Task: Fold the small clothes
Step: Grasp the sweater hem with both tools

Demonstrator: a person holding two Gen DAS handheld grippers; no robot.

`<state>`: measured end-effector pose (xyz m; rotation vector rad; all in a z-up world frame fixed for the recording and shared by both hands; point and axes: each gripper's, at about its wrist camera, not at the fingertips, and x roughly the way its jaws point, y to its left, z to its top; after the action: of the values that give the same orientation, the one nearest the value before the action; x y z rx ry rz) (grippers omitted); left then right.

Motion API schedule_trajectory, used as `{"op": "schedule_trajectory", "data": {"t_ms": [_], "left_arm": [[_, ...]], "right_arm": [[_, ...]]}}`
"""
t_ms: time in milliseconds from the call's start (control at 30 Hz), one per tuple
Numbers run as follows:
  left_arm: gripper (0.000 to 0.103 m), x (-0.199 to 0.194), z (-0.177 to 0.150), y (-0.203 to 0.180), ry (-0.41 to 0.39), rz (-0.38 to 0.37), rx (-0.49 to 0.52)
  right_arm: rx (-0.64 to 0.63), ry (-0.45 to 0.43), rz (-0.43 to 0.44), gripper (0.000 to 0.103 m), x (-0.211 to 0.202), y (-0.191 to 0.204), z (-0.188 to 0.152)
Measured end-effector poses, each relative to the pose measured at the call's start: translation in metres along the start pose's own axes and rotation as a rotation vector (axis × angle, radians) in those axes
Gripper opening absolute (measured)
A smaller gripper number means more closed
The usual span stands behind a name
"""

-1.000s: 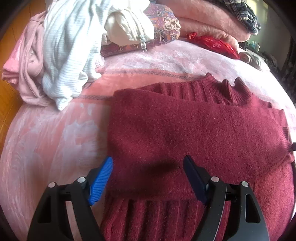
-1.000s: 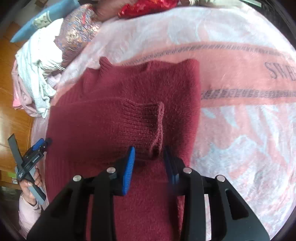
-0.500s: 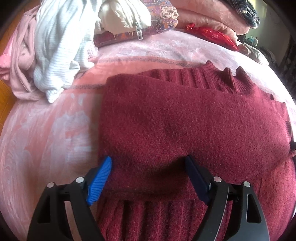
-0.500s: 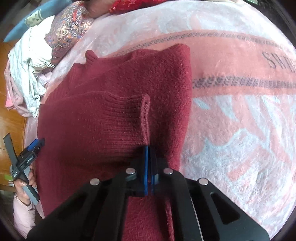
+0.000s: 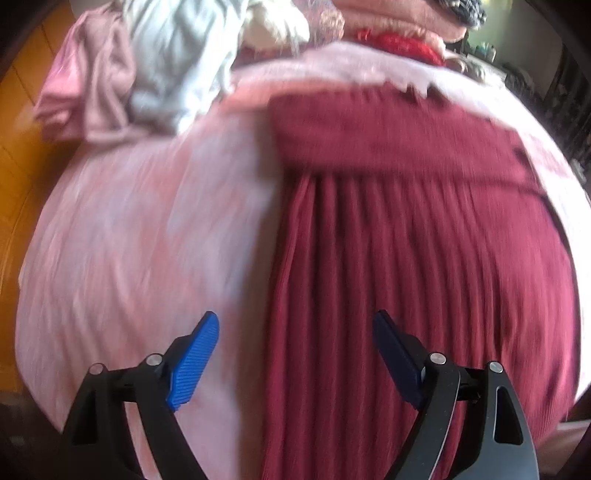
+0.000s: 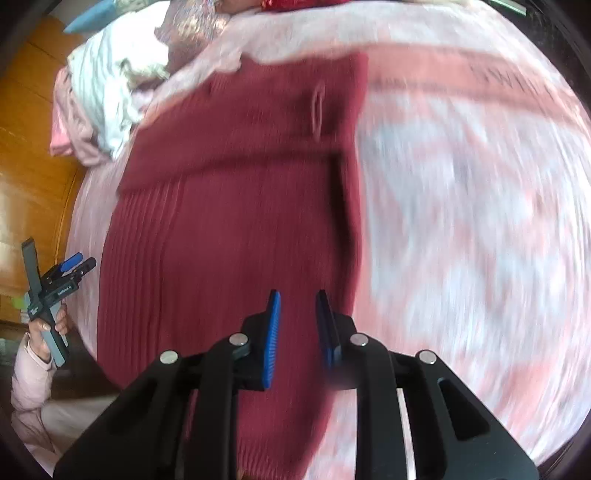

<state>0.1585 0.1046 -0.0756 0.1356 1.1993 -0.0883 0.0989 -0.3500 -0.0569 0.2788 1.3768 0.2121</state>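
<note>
A dark red knit sweater point(image 5: 406, 221) lies flat on the pink bed blanket point(image 5: 147, 240), its sleeves folded across the chest and its ribbed lower part toward me. It also shows in the right wrist view point(image 6: 229, 221), with a sleeve cuff point(image 6: 317, 107) lying on the chest. My left gripper point(image 5: 295, 332) is wide open and empty over the sweater's lower left edge. My right gripper point(image 6: 297, 314) is partly open and empty above the lower right part. The left gripper also shows in the right wrist view point(image 6: 64, 273), held in a hand at the bed's left side.
A heap of white and pink clothes point(image 5: 147, 62) lies at the far left of the bed. A patterned cushion point(image 6: 195, 33) and a red item point(image 5: 402, 42) lie beyond the sweater. A wooden floor point(image 5: 22, 110) runs along the left. Both views are motion-blurred.
Both grippers have pulled back toward the sweater's ribbed hem. The right gripper, shut half a second ago, has opened partway and let go of the sleeve. The left stays open.
</note>
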Motion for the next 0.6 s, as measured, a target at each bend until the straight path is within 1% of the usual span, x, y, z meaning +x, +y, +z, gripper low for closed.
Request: {"op": "schedule_trajectory", "data": {"t_ms": [100, 167, 200, 233, 267, 300, 333, 400, 467, 500, 533, 567, 600], "left_arm": [[0.085, -0.005, -0.033, 0.007, 0.061, 0.002, -0.010], [0.085, -0.008, -0.055, 0.014, 0.090, 0.020, -0.047], [0.085, -0.007, -0.063, 0.017, 0.101, 0.019, -0.069], [0.085, -0.009, -0.074, 0.019, 0.098, 0.018, -0.085], [0.085, -0.010, -0.082, 0.019, 0.090, 0.022, -0.083], [0.085, -0.011, -0.089, 0.018, 0.091, 0.030, -0.072], [0.085, -0.009, -0.095, 0.015, 0.104, 0.030, -0.056], [0.085, -0.007, -0.107, 0.011, 0.127, 0.001, -0.054], [0.085, -0.002, -0.114, 0.008, 0.153, -0.012, -0.050], [0.085, 0.003, -0.116, 0.007, 0.176, -0.026, -0.050], [0.085, 0.006, -0.117, 0.007, 0.188, -0.032, -0.057], [0.085, 0.008, -0.119, 0.009, 0.192, -0.037, -0.071], [0.086, 0.009, -0.120, 0.011, 0.195, -0.046, -0.084]], "right_arm": [[-0.012, 0.017, 0.000, 0.022, -0.007, 0.000, -0.048], [-0.005, 0.021, 0.004, 0.028, -0.009, -0.005, -0.067], [0.015, 0.017, 0.016, 0.030, -0.011, -0.008, -0.078], [0.022, 0.024, 0.016, 0.030, -0.009, -0.008, -0.084], [0.019, 0.038, -0.004, 0.034, -0.005, -0.008, -0.089], [0.023, 0.052, -0.042, 0.037, 0.000, -0.009, -0.098], [0.033, 0.060, -0.045, 0.037, 0.003, -0.011, -0.102], [0.084, 0.116, -0.023, 0.037, 0.017, -0.015, -0.113], [0.106, 0.155, -0.007, 0.038, 0.029, -0.014, -0.123], [0.108, 0.172, -0.003, 0.043, 0.034, -0.012, -0.126], [0.111, 0.182, 0.002, 0.045, 0.038, -0.010, -0.128], [0.113, 0.192, 0.004, 0.048, 0.041, -0.007, -0.131], [0.110, 0.200, -0.001, 0.049, 0.045, -0.004, -0.134]]}}
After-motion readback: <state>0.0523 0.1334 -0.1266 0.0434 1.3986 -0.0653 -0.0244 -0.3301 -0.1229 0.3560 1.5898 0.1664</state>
